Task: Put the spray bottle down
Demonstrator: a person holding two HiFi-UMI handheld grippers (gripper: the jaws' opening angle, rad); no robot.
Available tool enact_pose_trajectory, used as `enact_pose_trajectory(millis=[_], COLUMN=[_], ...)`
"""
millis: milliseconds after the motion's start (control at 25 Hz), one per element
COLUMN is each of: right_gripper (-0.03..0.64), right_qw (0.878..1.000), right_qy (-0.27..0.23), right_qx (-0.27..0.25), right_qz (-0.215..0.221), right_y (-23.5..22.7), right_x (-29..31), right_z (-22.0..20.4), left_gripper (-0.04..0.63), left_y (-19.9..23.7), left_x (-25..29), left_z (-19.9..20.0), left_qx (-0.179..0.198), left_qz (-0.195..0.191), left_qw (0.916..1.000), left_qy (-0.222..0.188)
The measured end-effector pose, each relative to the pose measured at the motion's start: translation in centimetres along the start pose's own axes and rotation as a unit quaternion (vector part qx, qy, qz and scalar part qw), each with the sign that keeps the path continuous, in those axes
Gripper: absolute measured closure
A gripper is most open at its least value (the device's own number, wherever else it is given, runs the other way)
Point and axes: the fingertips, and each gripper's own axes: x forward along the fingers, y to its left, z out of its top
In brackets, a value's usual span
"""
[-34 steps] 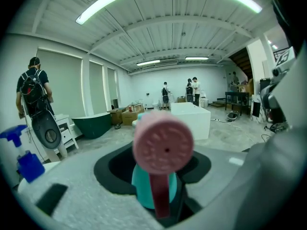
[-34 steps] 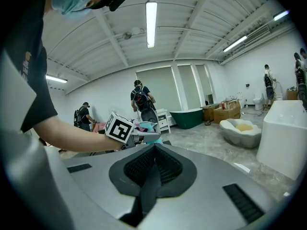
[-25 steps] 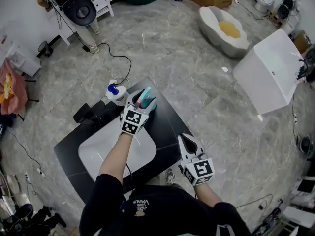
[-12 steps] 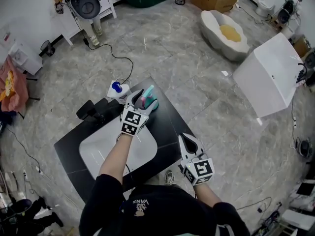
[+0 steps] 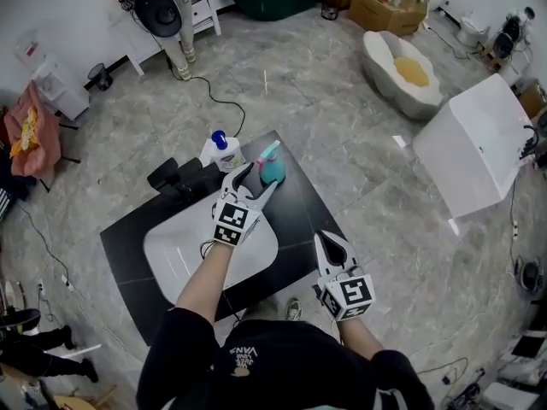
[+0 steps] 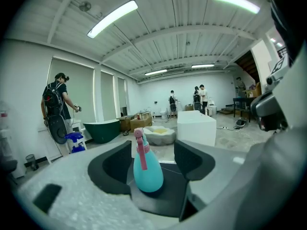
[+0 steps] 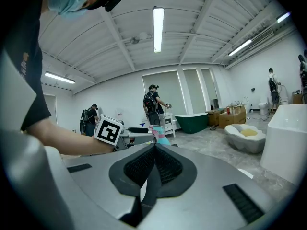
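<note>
A teal spray bottle (image 5: 273, 168) with a pink nozzle stands upright on the black countertop (image 5: 301, 205), near its far edge. My left gripper (image 5: 254, 182) is open just short of the bottle, and its jaws have been opening within the last second. In the left gripper view the bottle (image 6: 147, 172) stands free ahead of the left gripper (image 6: 152, 163), and neither dark pad touches it. My right gripper (image 5: 329, 245) hovers by the counter's near right edge. In the right gripper view the right gripper (image 7: 153, 150) is shut with nothing in it.
A white sink basin (image 5: 184, 248) is set in the counter under my left forearm. A white bottle with a blue cap (image 5: 222, 149) and a black fixture (image 5: 171, 178) stand at the counter's far left. A white box (image 5: 477, 143) and a shell-shaped tub (image 5: 410, 73) stand on the floor to the right.
The left jaws have spread off the spray bottle and the gripper has drawn back from it, leaving it standing on the counter. The right gripper has hardly shifted.
</note>
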Motion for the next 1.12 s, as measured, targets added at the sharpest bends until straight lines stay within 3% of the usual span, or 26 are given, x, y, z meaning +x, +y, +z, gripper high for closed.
enact_pose_trajectory(millis=[360,800,1120], right_gripper=[0.615,0.615,0.615], right_qw=[0.999,0.997,0.995], right_qy=[-0.007,-0.024,-0.026], right_qx=[-0.013,-0.029,-0.042], right_qz=[0.031,0.066,0.084], right_y=[1.6,3.4,4.4], right_x=[-3.1,-7.0,-9.1], right_z=[0.0,0.4,-0.1], left_gripper=[0.351,0.492,0.543], left_y=[-2.8,-8.9,-12.6], left_x=[-6.9,-15.2,-19.7], left_z=[1.7,4.4,3.5], left_qx=[-0.002,-0.008,-0.026], left_qz=[0.051,0.084,0.099], left_qw=[0.9983,0.9933,0.9922], left_qy=[-0.030,-0.079,-0.071])
